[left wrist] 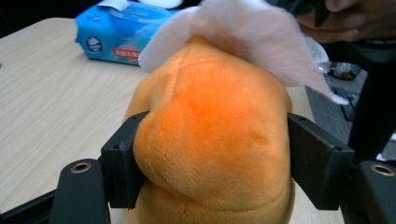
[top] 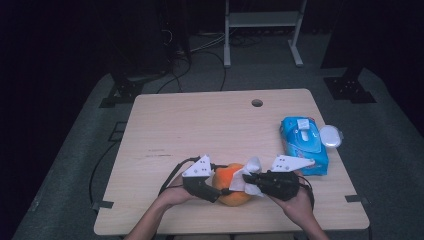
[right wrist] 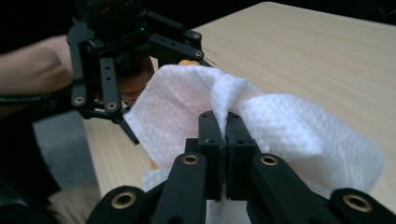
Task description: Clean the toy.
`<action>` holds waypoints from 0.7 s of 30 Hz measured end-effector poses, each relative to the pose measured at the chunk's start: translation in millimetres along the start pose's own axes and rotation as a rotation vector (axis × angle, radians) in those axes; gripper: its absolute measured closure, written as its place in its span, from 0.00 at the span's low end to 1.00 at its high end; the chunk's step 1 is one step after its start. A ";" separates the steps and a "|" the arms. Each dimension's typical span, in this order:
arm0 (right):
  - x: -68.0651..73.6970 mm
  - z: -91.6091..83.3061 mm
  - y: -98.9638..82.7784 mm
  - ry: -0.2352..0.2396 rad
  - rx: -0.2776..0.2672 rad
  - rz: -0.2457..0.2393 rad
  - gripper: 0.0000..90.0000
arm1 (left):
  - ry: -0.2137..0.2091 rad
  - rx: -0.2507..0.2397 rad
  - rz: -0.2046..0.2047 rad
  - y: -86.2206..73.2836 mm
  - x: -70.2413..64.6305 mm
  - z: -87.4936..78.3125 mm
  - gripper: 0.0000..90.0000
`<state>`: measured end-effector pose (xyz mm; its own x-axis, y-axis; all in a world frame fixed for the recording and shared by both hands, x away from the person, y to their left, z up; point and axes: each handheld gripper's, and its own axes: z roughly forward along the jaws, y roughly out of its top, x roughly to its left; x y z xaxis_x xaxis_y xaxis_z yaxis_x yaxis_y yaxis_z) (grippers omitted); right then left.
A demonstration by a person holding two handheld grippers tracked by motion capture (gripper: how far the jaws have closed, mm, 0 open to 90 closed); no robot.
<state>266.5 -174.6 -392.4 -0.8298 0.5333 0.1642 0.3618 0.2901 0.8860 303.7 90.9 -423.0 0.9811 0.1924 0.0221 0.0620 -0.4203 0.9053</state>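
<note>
An orange plush toy (top: 232, 189) (left wrist: 215, 135) sits near the front edge of the wooden table (top: 200, 120). My left gripper (top: 219, 193) (left wrist: 217, 154) holds it from the left, with the jaws pressing into both of its sides. A white wipe (top: 248, 172) (left wrist: 252, 37) (right wrist: 177, 107) lies draped over the top right of the toy. My right gripper (top: 248, 181) (right wrist: 223, 126) is shut on a fold of that wipe, with the jaws meeting around the pinched cloth. Most of the toy is hidden behind the wipe in the right gripper view.
A blue pack of wet wipes (top: 303, 145) (left wrist: 121, 37) lies at the table's right side, with a round white lid (top: 330, 135) beside it. A cable hole (top: 257, 103) is in the table's far edge. A metal frame (top: 262, 20) stands on the floor beyond.
</note>
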 end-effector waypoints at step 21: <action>-19.0 -3.4 -10.0 -0.059 0.010 0.060 0.96 | 0.028 0.039 -0.007 6.8 3.1 -5.7 0.39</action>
<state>277.2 -190.3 -403.0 -0.7802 0.5956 0.1911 0.4146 0.2637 0.8710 306.1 93.7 -414.4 0.9752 0.2197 0.0279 0.0767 -0.4530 0.8882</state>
